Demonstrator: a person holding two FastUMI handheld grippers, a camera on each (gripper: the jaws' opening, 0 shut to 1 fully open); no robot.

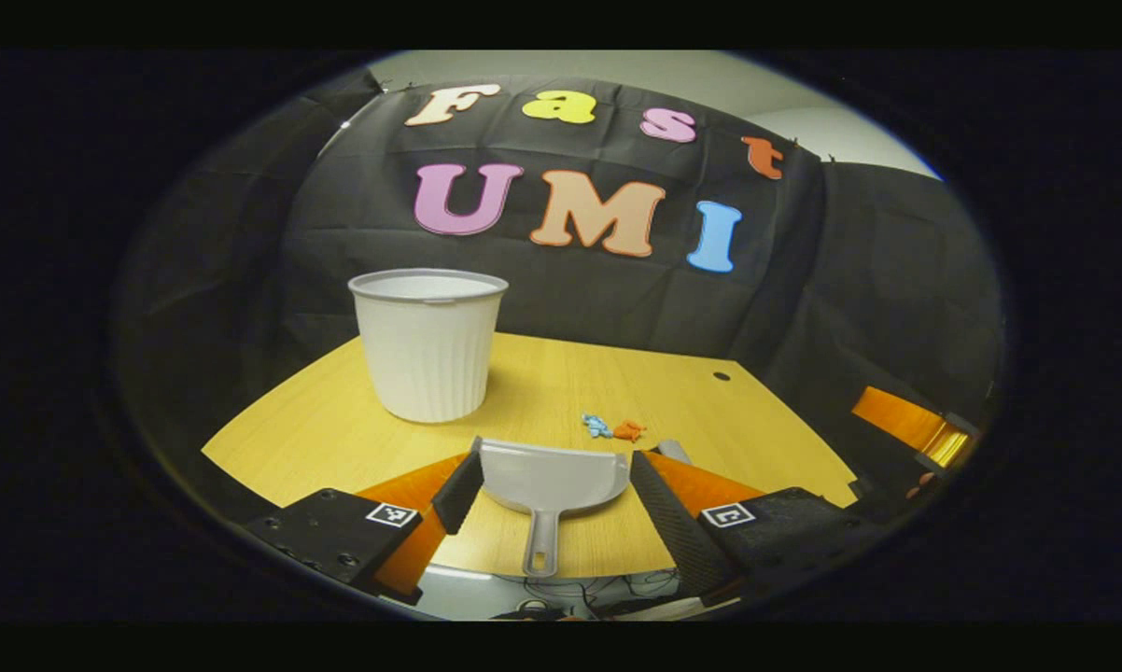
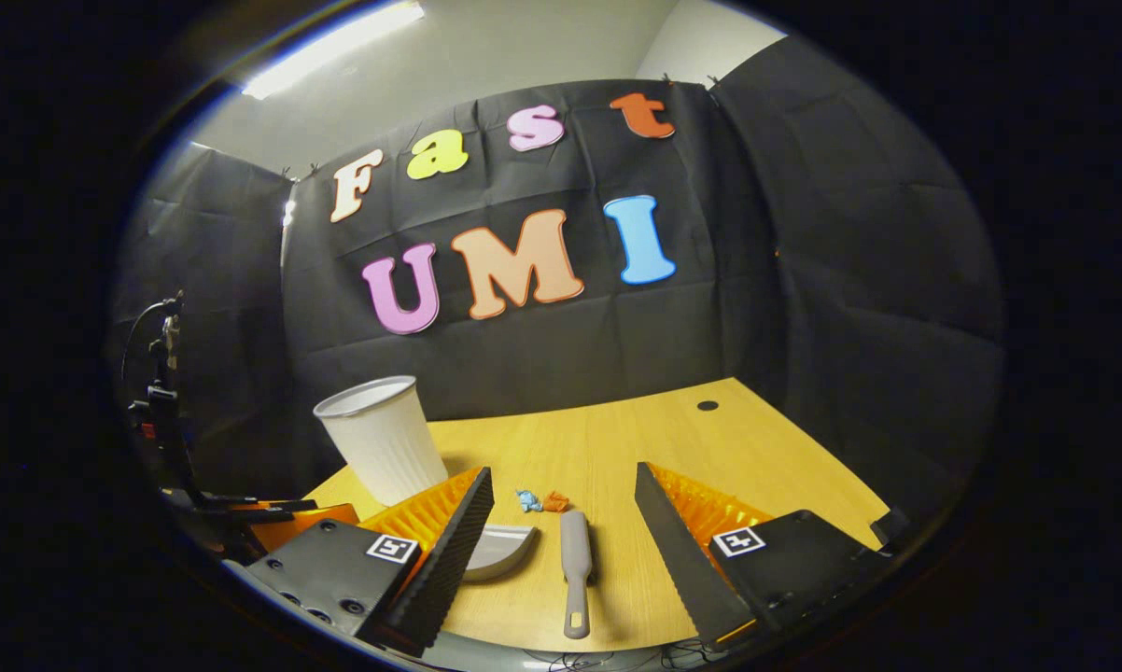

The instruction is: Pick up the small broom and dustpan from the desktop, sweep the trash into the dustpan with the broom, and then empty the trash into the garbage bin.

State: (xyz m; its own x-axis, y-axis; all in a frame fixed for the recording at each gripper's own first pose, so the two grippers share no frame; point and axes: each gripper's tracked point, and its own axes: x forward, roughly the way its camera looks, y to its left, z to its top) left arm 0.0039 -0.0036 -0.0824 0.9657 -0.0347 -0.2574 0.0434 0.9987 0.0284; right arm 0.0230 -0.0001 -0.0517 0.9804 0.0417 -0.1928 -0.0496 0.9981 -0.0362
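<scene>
The left gripper view looks from just off the near edge of the bench, low and level, facing the cloth wall, with the dustpan close before it. The right gripper view sits a little higher, facing the same wall, tilted slightly. Both share the bench top, the white bin, the dustpan and the scraps.
</scene>
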